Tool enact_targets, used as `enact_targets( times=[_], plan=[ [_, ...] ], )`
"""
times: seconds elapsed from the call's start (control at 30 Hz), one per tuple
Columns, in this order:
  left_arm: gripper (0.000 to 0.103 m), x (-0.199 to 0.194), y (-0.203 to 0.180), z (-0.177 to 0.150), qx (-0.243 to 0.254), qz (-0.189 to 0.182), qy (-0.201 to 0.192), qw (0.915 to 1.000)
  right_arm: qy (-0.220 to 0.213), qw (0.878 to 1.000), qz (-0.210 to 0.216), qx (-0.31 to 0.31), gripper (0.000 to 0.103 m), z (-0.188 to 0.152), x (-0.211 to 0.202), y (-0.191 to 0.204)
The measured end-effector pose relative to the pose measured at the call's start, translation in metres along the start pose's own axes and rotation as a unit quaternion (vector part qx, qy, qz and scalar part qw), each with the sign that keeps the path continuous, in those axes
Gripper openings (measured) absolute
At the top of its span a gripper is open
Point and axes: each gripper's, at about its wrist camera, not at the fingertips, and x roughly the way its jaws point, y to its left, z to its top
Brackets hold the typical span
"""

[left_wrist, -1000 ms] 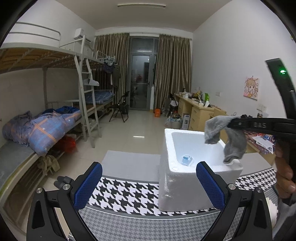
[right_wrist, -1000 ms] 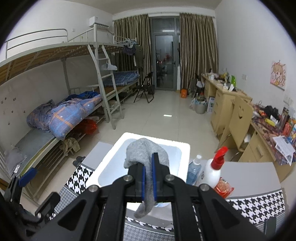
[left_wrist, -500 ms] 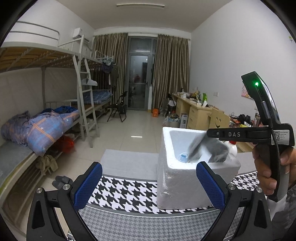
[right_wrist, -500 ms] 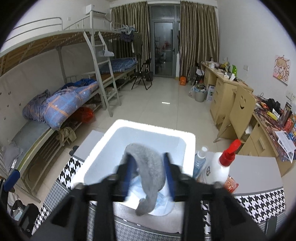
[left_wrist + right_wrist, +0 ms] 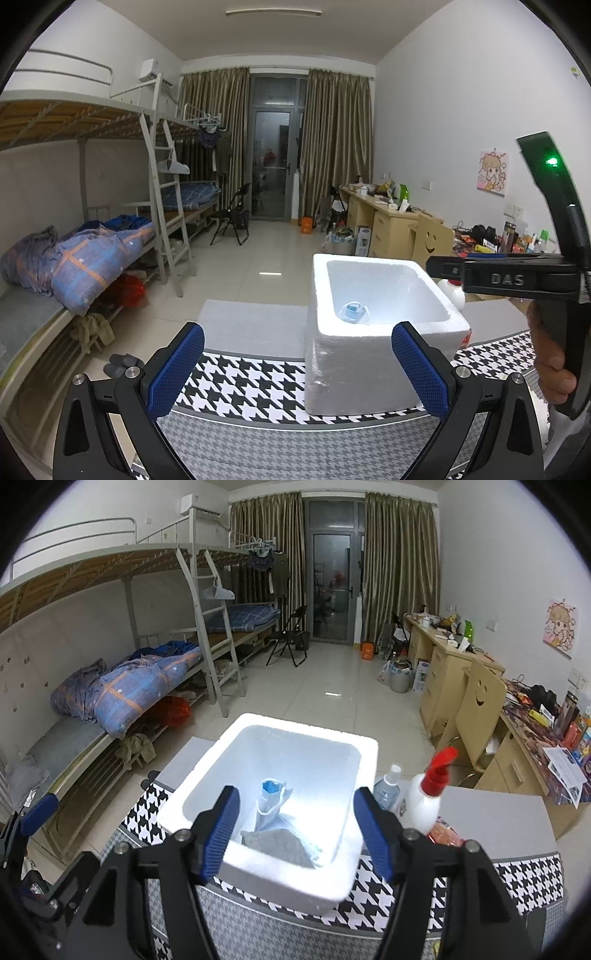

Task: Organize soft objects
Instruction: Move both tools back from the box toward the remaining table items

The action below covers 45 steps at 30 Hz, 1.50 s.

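Left cam: my left gripper [image 5: 297,367] is spread wide, nothing in it, low in front of the foam box [image 5: 343,369]. My right gripper [image 5: 439,267] reads "DAS" on its side. Right cam: right gripper [image 5: 295,832] jaws opening, nothing between the pads; grey sock [image 5: 275,845] lies in the box [image 5: 258,875] w/ a blue mask [image 5: 271,799].
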Motion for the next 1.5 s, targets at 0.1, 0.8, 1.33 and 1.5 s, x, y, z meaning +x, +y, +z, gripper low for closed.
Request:
enact_targets(
  times=[0.1,0.8,1.33,1.5],
  plan=[
    [0.102,-0.001,-0.003,0.0,0.002,0.0,0.002,1.0,-0.015,1.0,0.0,0.003,0.08,-0.004,-0.012,-0.002],
    [0.102,-0.038,-0.03,0.001,0.02,-0.022,-0.018,0.9994,-0.062,0.998,-0.002,0.01,0.087,-0.032,-0.076,-0.011],
    [0.102,-0.074,-0.059,-0.004,0.039,-0.043,-0.038,0.9976,-0.092,0.996,-0.013,0.017,0.093,-0.069,-0.126,-0.019],
    [0.102,-0.084,-0.07,-0.006,0.045,-0.06,-0.045,0.9962,-0.097,0.995,-0.02,0.024,0.093,-0.078,-0.137,-0.025]
  ],
)
